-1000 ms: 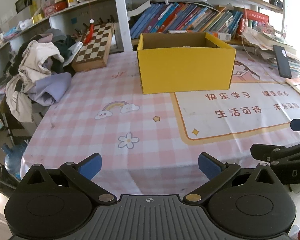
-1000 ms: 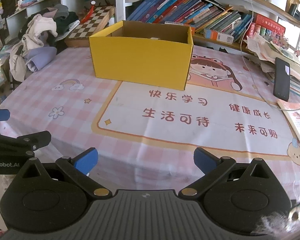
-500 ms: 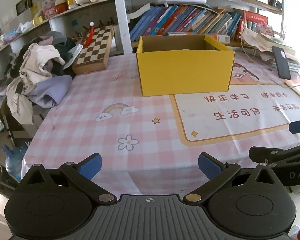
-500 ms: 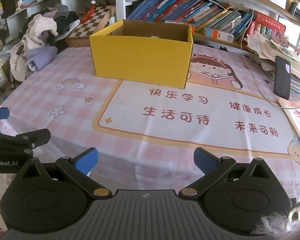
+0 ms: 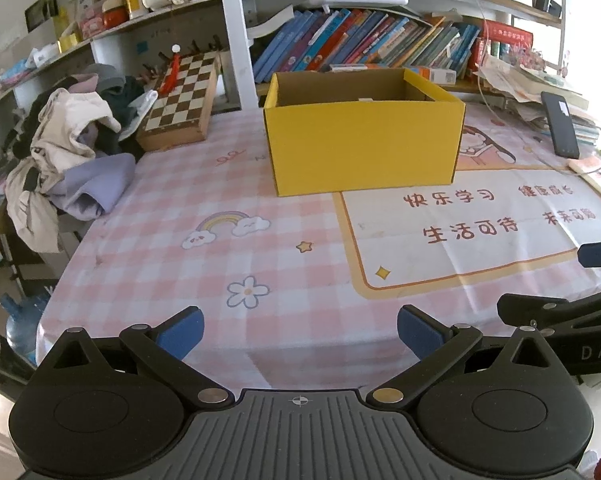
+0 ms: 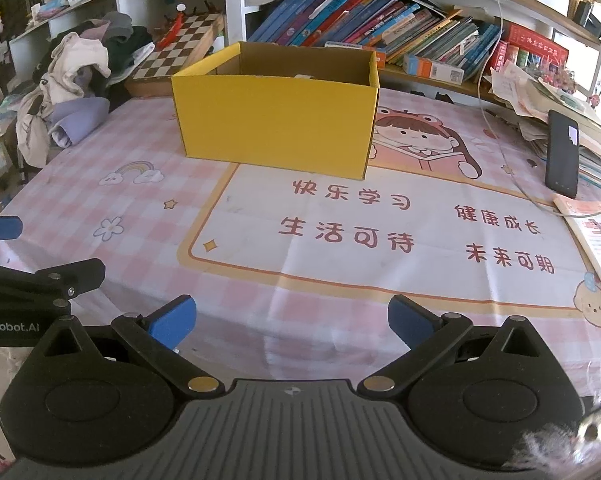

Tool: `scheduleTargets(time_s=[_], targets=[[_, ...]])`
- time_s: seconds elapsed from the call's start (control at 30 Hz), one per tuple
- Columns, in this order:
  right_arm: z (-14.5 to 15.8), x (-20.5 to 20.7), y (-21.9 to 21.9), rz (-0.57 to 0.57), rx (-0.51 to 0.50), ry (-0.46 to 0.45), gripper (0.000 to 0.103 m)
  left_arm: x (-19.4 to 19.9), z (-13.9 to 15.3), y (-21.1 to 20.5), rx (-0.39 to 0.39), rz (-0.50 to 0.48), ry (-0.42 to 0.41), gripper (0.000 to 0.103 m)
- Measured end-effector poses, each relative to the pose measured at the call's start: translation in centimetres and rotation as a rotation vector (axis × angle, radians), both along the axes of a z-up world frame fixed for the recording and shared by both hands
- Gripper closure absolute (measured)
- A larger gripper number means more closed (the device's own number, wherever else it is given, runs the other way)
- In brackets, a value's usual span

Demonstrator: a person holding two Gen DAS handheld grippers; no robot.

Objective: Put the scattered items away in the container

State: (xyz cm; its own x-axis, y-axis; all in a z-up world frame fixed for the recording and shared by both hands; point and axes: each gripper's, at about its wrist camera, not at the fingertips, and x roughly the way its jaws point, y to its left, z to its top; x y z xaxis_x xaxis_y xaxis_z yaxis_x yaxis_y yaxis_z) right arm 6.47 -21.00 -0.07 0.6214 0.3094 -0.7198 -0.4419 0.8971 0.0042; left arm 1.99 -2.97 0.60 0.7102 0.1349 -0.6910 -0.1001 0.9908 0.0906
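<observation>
A yellow cardboard box (image 5: 364, 148) (image 6: 276, 120) stands open-topped on the far half of the table; a small white thing shows just over its rim, the rest of its inside is hidden. My left gripper (image 5: 299, 330) hangs open over the table's near edge, nothing between its blue pads. My right gripper (image 6: 291, 320) is likewise open and empty at the near edge, to the right of the left one. The right gripper's side shows at the right of the left wrist view, the left gripper's side at the left of the right wrist view.
A pink checked tablecloth (image 5: 172, 216) covers the table. A chessboard (image 5: 180, 100) and a heap of clothes (image 5: 72, 152) sit at the far left. A black phone (image 6: 561, 152) rests on papers at the right. Bookshelves (image 5: 360, 44) run behind the box.
Both grippers have drawn back and dipped a little, so the box sits slightly lower and farther in both views. Their fingers stay open.
</observation>
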Motion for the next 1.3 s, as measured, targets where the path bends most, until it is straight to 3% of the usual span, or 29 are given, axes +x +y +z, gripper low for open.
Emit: scheduleTargets(time_s=[1.3], targets=[[-0.1,1.0,0.8,0.002,-0.011,0.006,0.000,0.7,-0.1,0.8,-0.015,0.009,-0.003,0.000]])
